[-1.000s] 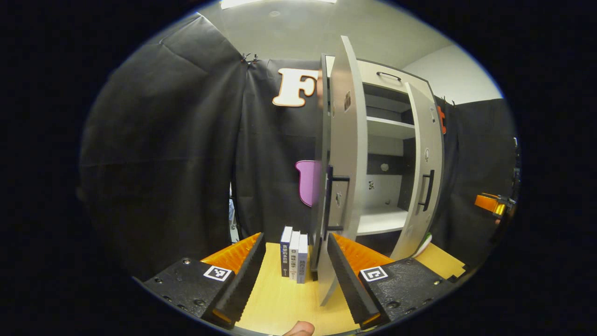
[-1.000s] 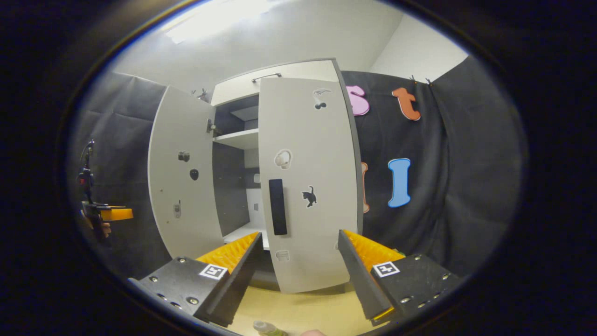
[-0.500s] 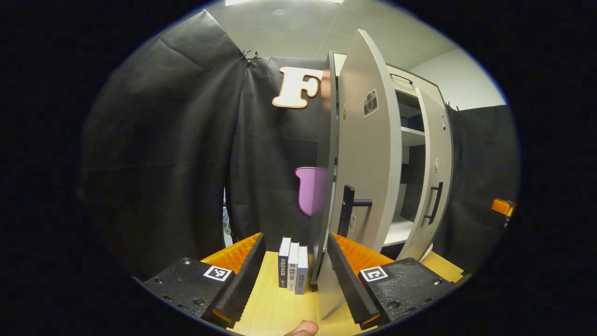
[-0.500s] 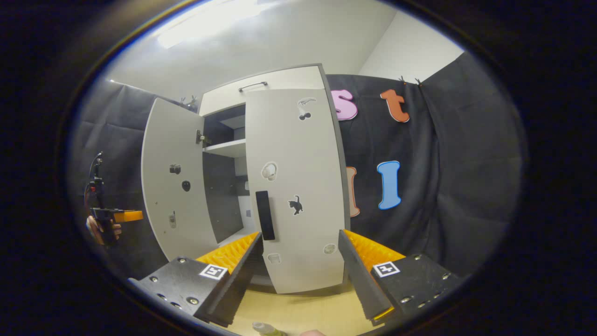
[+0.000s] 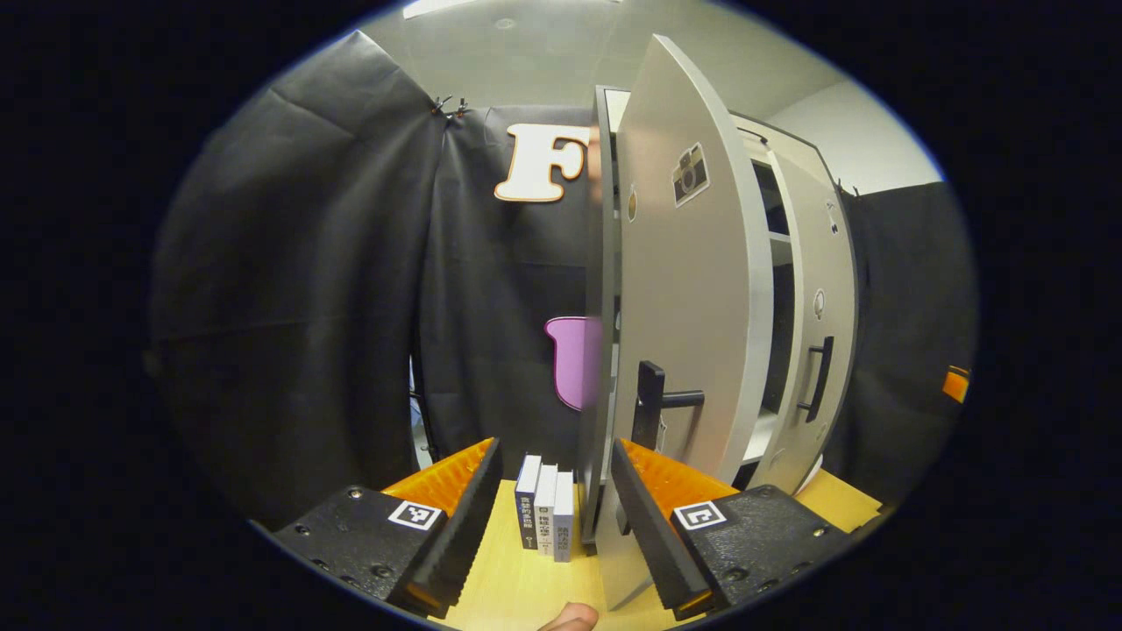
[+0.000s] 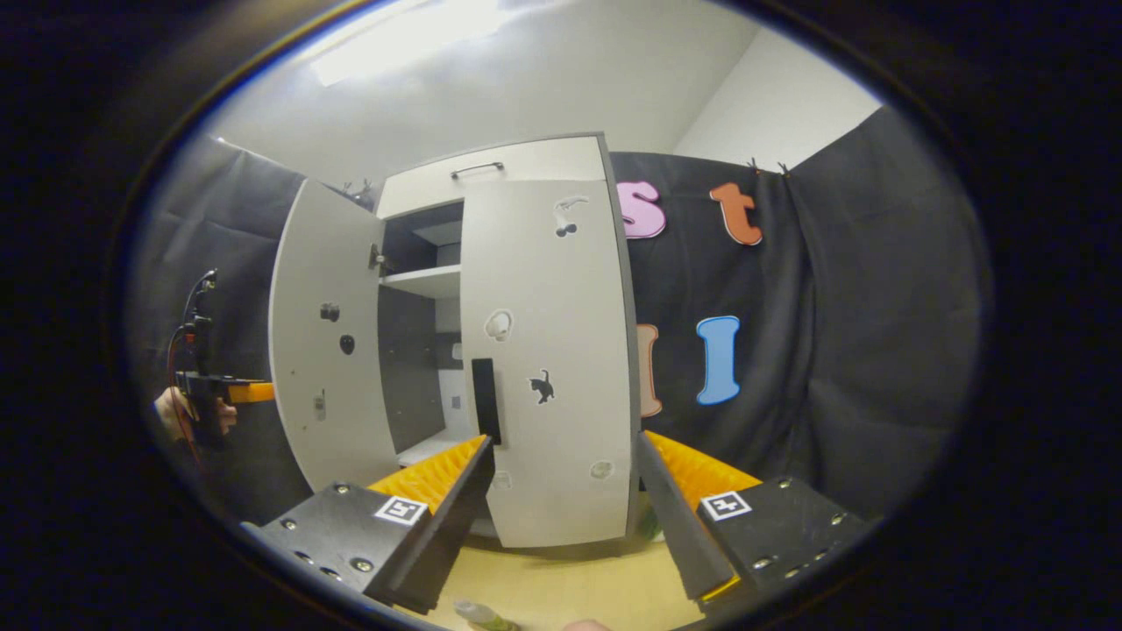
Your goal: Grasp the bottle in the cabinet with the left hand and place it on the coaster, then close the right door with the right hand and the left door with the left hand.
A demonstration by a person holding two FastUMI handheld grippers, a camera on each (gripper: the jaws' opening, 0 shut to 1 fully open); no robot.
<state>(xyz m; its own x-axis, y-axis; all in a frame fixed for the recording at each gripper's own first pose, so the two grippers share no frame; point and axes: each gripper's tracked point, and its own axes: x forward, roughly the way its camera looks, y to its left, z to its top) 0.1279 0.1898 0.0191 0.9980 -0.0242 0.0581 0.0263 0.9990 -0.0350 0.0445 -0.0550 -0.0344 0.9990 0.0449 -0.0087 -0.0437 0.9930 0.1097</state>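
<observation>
Closing the cabinet, you are holding the left tongs (image 5: 550, 526) spread and empty beside the left door (image 5: 692, 307), its upright handle (image 5: 650, 405) just right of them.

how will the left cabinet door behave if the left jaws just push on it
The left door looks like a flat rigid panel, so it should swing rather than flex. It hangs ajar on hinges at the cabinet side, so a light push probably suffices. The smooth face may let the left gripper slide; the bar handle offers surer purchase.
</observation>
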